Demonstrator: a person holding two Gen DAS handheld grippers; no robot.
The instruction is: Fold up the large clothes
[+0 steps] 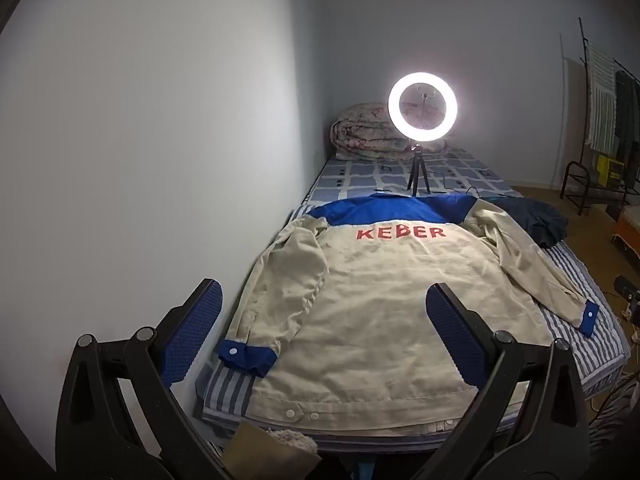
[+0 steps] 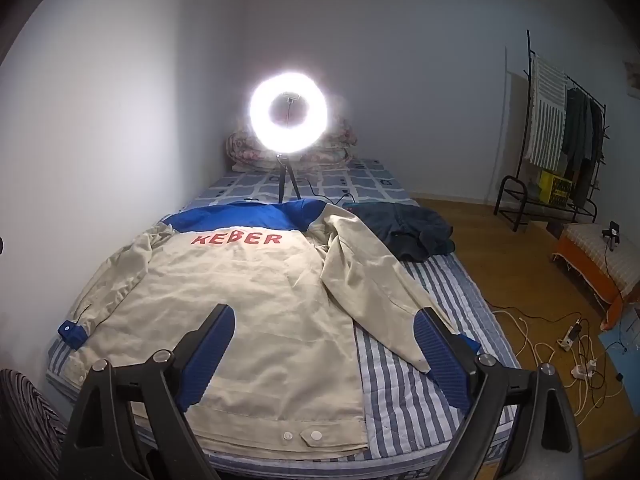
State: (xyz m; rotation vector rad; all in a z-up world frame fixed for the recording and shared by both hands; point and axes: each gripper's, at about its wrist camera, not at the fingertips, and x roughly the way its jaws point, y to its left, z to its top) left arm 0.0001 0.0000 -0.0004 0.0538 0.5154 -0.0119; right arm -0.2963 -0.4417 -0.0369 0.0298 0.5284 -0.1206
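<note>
Well, stage: nothing folded yet; I'd judge this the very start.
Jacket: the jacket [image 1: 372,300] lies back-up and spread flat on the bed [image 2: 404,392], hem nearest, blue yoke and red lettering at the far end.
Sleeves: left sleeve [image 1: 280,292] lies along the body beside the wall; right sleeve [image 2: 372,296] angles out over the striped cover.
Left gripper: the left gripper [image 1: 324,336] hovers over the hem, jaws wide apart, holding nothing.
Right gripper: the right gripper [image 2: 324,356] hangs above the right hem corner, jaws likewise apart and empty.
Handling: looks like sturdy cotton, soft but with some body; probably light, creasing rather than slipping.
Hold points: cuffs [image 1: 248,354] and hem corners seem the best pinches; snaps and waistband add thickness.
Edges: the wall [image 1: 140,160] crowds the left side closely; the bed edge and floor fall away on the right.
Room: a ring light [image 2: 289,111] and dark garment [image 2: 408,232] stand beyond the collar, limiting far-end space.
</note>
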